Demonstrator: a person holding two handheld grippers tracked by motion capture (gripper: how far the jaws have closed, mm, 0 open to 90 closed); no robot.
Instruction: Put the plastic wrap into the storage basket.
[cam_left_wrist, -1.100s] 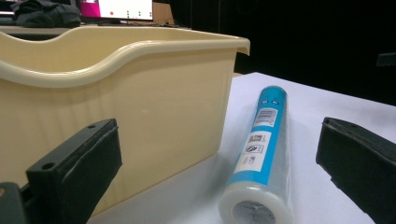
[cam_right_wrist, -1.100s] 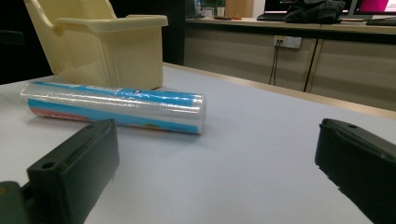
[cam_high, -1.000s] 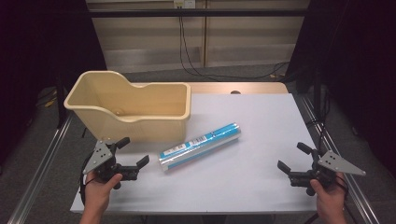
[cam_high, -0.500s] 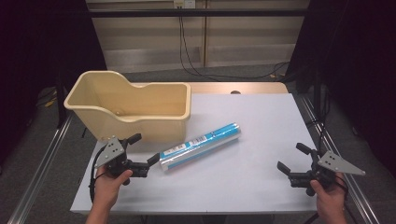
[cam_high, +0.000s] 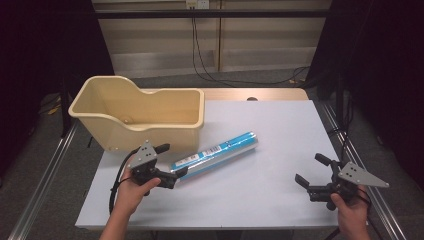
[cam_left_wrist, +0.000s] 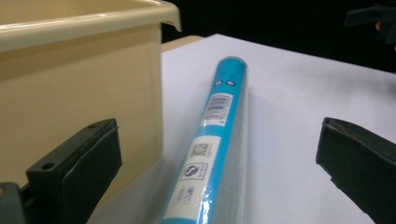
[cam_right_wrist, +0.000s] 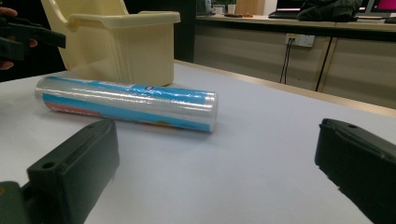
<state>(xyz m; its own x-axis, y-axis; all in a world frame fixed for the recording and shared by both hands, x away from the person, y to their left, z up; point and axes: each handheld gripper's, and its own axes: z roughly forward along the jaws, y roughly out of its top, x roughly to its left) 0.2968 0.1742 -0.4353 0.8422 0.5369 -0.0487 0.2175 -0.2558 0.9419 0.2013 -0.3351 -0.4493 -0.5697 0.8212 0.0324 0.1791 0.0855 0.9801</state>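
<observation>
Far left of the high view: grey metal rail (cam_high: 45, 175) running along the table edge. Upper left: cream plastic bin (cam_high: 142, 117), open-topped, standing on the white table (cam_high: 260, 165), its near wall just above the left tool. Lower left: left tool (cam_high: 170, 165), held in a hand (cam_high: 131, 189) entering from the bottom edge, jaws spread wide on either side of the near end of the blue roll. Centre: blue roll (cam_high: 215, 155), wrapped in clear film with white labels, lying flat and slanted from lower left to upper right, just beside the bin's near corner. In the left gripper view: roll (cam_left_wrist: 210, 140) running up the middle between the two spread jaws without touching either, bin wall (cam_left_wrist: 79, 88) close at left. Lower right of the high view: right tool (cam_high: 312, 170), gripped by the other hand (cam_high: 350, 212), jaws spread with nothing between them, well apart from the roll. In the right gripper view: roll (cam_right_wrist: 126, 102) lying crosswise at left, beyond the open jaws, bin (cam_right_wrist: 116, 42) behind it.
</observation>
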